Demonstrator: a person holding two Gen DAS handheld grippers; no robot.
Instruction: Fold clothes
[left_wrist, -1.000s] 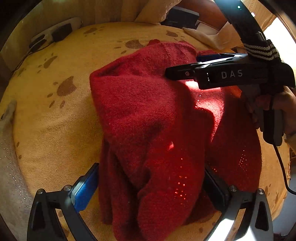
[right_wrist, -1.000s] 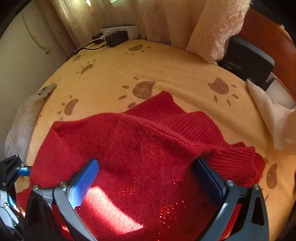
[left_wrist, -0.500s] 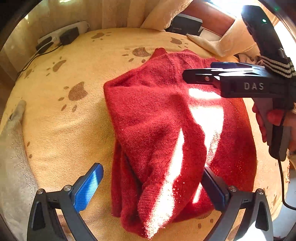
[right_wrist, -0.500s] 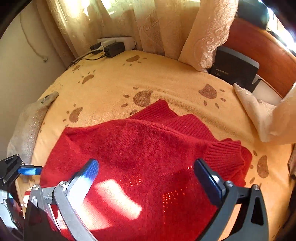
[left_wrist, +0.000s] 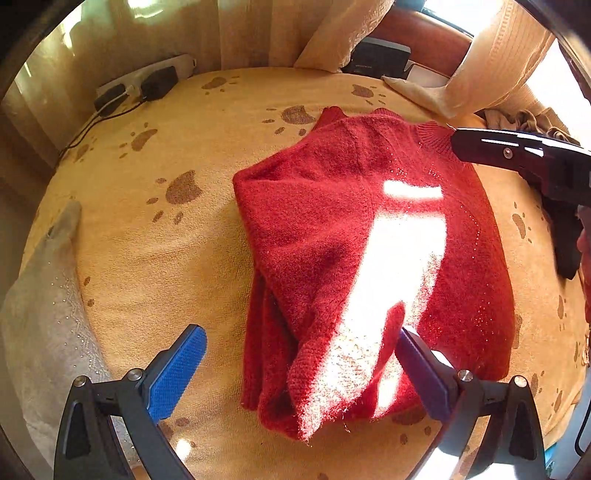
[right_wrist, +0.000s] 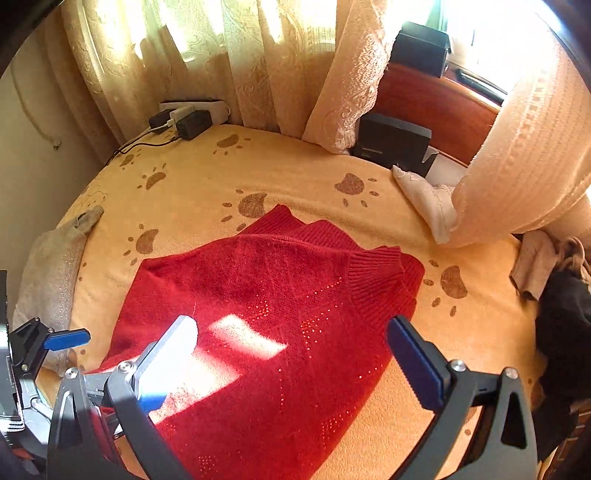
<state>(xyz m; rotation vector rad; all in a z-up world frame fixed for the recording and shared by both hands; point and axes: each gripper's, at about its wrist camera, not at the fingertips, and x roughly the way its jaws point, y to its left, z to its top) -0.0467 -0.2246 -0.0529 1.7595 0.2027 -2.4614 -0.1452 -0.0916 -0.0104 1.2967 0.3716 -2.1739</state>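
Sweater (left_wrist: 362, 258), red and folded, lies mid-blanket (left_wrist: 155, 258) on the paw-print bed cover. Left gripper (left_wrist: 301, 373) hangs spread and empty over its near hem; right gripper (right_wrist: 291, 354) likewise gapes above the cloth, its body cut off at the right edge in the left view. Sun glare washes out the knit near the hem.

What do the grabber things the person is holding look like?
Each is a black metal frame with triangle cut-outs and silver screws, ending in two long fingers with ridged blue pads. Seen from the left gripper, the right gripper is a shiny black bar on a black handle. A thin black cable hangs at that edge.
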